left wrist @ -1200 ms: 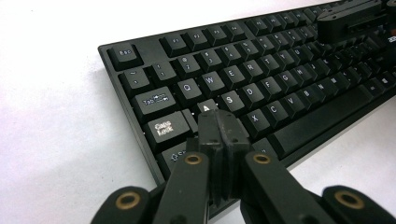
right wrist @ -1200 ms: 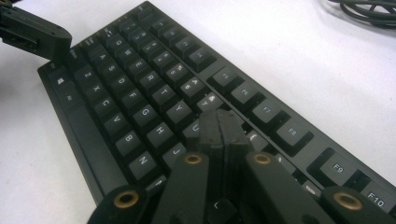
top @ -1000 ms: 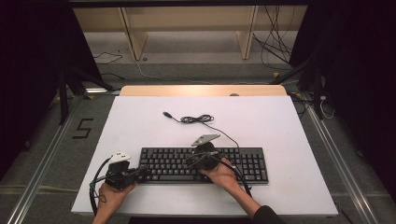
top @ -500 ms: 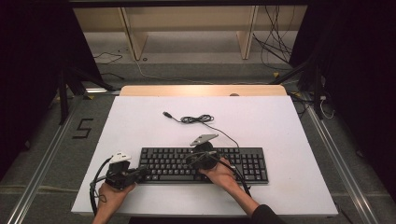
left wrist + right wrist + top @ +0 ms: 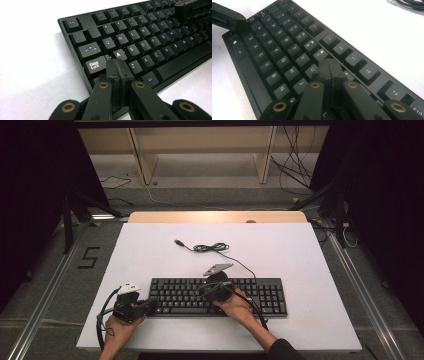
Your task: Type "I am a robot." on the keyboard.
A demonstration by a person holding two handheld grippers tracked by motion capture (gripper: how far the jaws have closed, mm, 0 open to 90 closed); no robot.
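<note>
A black keyboard [image 5: 260, 296] lies near the front of the white table [image 5: 280, 245]. My left gripper [image 5: 150, 306] sits at the keyboard's left end, shut with nothing between its jaws. In the left gripper view the closed tips [image 5: 117, 65] rest over the keys just below Caps Lock [image 5: 95, 65] and A. My right gripper [image 5: 209, 290] is over the keyboard's middle, also shut and empty. In the right gripper view its tips [image 5: 330, 65] hover by the U and I keys of the keyboard [image 5: 274, 50], and the left gripper's jaw tip [image 5: 227, 17] shows at the far end.
The keyboard's black cable [image 5: 212, 248] coils on the table behind it, ending in a USB plug [image 5: 178, 242]. A wooden shelf unit [image 5: 200, 150] stands beyond the table's far edge. Loose wires [image 5: 295, 165] lie on the floor at the back right.
The right gripper has shifted very slightly over the middle keys. The left gripper and the keyboard stay where they were.
</note>
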